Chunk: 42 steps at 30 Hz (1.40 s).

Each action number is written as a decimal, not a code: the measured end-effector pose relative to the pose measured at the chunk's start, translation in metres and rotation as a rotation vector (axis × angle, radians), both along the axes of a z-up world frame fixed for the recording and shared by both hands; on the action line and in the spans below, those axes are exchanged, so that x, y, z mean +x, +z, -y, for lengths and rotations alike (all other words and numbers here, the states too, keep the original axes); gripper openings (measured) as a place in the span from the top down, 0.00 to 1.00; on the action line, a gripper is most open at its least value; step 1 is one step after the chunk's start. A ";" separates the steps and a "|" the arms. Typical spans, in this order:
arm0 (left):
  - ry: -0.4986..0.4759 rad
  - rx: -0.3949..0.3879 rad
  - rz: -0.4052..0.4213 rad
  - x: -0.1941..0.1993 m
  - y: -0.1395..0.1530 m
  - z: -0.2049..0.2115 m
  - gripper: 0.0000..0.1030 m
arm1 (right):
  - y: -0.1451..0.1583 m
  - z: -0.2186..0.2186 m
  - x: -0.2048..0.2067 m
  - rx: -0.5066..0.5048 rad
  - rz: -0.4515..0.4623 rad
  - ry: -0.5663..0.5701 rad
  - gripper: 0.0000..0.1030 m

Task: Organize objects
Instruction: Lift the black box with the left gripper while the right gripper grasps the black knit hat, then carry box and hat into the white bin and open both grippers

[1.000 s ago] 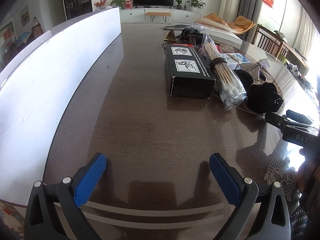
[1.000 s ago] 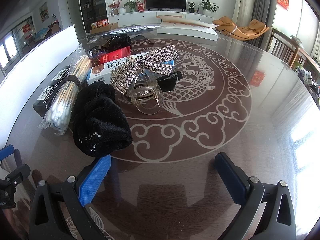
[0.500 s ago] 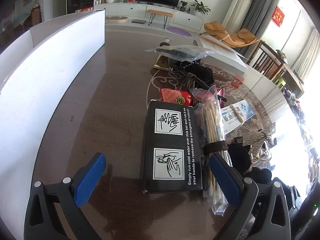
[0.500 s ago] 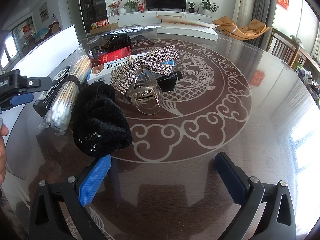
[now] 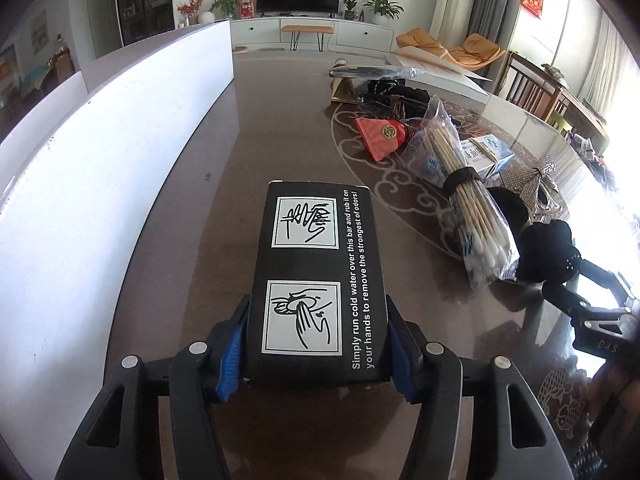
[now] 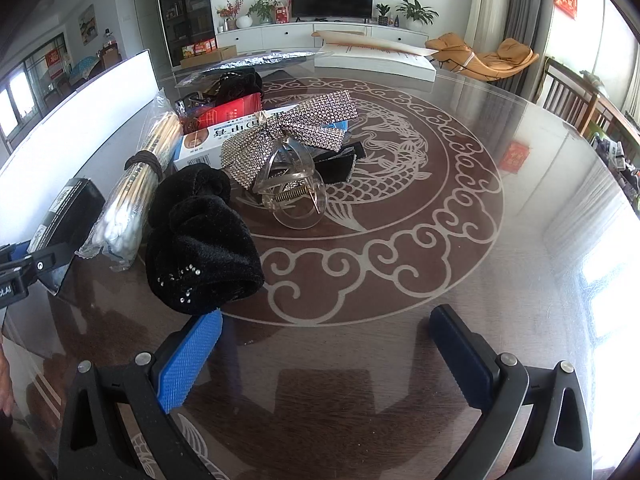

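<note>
- Since a second ago, the left gripper (image 5: pixel 318 344) is brought over the black box (image 5: pixel 318 276); its jaws are closing on the near end.
- Stiff, light cardboard is judged; the long sides are best gripped.
- Right gripper (image 6: pixel 326 354) is held wide, empty.

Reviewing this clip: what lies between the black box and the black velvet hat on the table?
The bag of cotton swabs lies between the black box and the velvet hat, alongside both. The right wrist view shows it best; the left wrist view confirms it.

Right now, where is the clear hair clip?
In the right wrist view, the clear hair clip sits on the table's fish pattern, just right of the black hat and under the sparkly bow.
</note>
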<state>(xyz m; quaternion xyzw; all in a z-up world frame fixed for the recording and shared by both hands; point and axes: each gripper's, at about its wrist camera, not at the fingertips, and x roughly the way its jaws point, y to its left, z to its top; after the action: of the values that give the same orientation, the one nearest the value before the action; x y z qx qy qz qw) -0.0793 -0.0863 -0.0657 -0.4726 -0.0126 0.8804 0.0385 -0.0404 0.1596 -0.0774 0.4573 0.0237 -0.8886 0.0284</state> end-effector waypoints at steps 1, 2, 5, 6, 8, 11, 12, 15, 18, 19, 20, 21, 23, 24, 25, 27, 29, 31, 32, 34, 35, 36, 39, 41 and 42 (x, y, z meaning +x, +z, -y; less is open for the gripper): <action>-0.006 -0.012 0.000 0.003 0.000 0.000 0.42 | 0.000 0.000 0.000 0.000 0.000 0.000 0.00; -0.018 -0.022 0.003 0.002 0.000 -0.002 0.39 | 0.000 0.000 0.000 0.000 0.000 0.000 0.00; -0.042 -0.050 0.021 -0.006 -0.003 -0.007 0.22 | 0.000 -0.001 0.000 -0.003 0.000 0.000 0.00; -0.045 -0.063 0.021 -0.009 -0.003 -0.008 0.22 | 0.001 -0.002 0.000 -0.012 0.008 0.021 0.00; -0.046 -0.063 0.027 -0.016 -0.003 -0.007 0.21 | 0.009 -0.008 0.000 -0.057 0.037 0.064 0.01; -0.029 -0.035 0.041 -0.019 -0.001 0.001 0.20 | 0.043 -0.012 0.002 -0.114 -0.026 0.113 0.01; -0.025 -0.029 0.049 -0.020 -0.002 0.004 0.13 | 0.054 -0.006 -0.001 -0.133 -0.038 0.163 0.01; -0.017 -0.066 0.089 -0.028 -0.007 0.006 0.00 | 0.068 0.028 -0.021 -0.082 0.016 0.339 0.01; -0.034 -0.069 0.105 -0.030 -0.007 0.007 0.00 | 0.059 0.066 -0.040 0.038 0.097 0.480 0.20; -0.037 -0.068 0.118 -0.030 -0.007 0.007 0.00 | 0.051 0.076 -0.045 0.077 0.129 0.508 0.27; -0.038 -0.071 0.139 -0.032 -0.007 0.008 0.00 | 0.043 0.083 -0.050 0.098 0.165 0.530 0.34; -0.033 -0.072 0.165 -0.033 -0.007 0.008 0.00 | 0.035 0.088 -0.053 0.108 0.206 0.544 0.39; -0.029 -0.075 0.165 -0.032 -0.004 0.009 0.08 | 0.025 0.087 -0.055 0.126 0.248 0.534 0.70; -0.048 -0.067 0.133 -0.028 0.001 0.007 0.34 | 0.027 0.083 -0.052 0.104 0.247 0.519 0.70; -0.064 -0.081 0.105 -0.022 0.005 0.005 0.44 | 0.030 0.078 -0.048 0.071 0.251 0.500 0.71; -0.078 -0.108 0.049 -0.005 0.011 0.002 0.44 | 0.037 0.062 -0.035 0.009 0.253 0.466 0.71; -0.091 -0.056 0.017 0.015 0.017 0.003 0.44 | 0.044 0.044 -0.019 -0.033 0.241 0.432 0.71; -0.079 0.000 -0.010 0.037 0.026 0.005 0.44 | 0.054 0.024 -0.008 -0.094 0.230 0.384 0.71; -0.068 0.034 -0.023 0.046 0.031 0.008 0.44 | 0.060 0.016 -0.004 -0.132 0.221 0.365 0.71; -0.047 0.105 -0.052 0.060 0.047 0.017 0.44 | 0.079 0.014 0.001 -0.187 0.186 0.352 0.71; -0.034 0.140 -0.071 0.067 0.060 0.025 0.44 | 0.092 0.020 0.002 -0.216 0.163 0.359 0.71; -0.020 0.167 -0.091 0.072 0.073 0.031 0.44 | 0.104 0.028 0.000 -0.247 0.141 0.377 0.71; 0.037 0.179 -0.156 0.081 0.111 0.069 0.44 | 0.142 0.078 -0.005 -0.342 0.073 0.461 0.71; 0.096 0.146 -0.190 0.081 0.129 0.105 0.44 | 0.162 0.123 -0.009 -0.407 0.037 0.530 0.71; 0.132 0.123 -0.202 0.081 0.135 0.124 0.44 | 0.169 0.147 -0.012 -0.437 0.024 0.563 0.71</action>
<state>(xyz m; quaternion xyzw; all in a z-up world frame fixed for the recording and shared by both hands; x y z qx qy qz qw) 0.0015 -0.2104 0.0694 -0.3764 -0.0937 0.9217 0.0104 -0.0526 0.0127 0.0920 0.4264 -0.0422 -0.8246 0.3694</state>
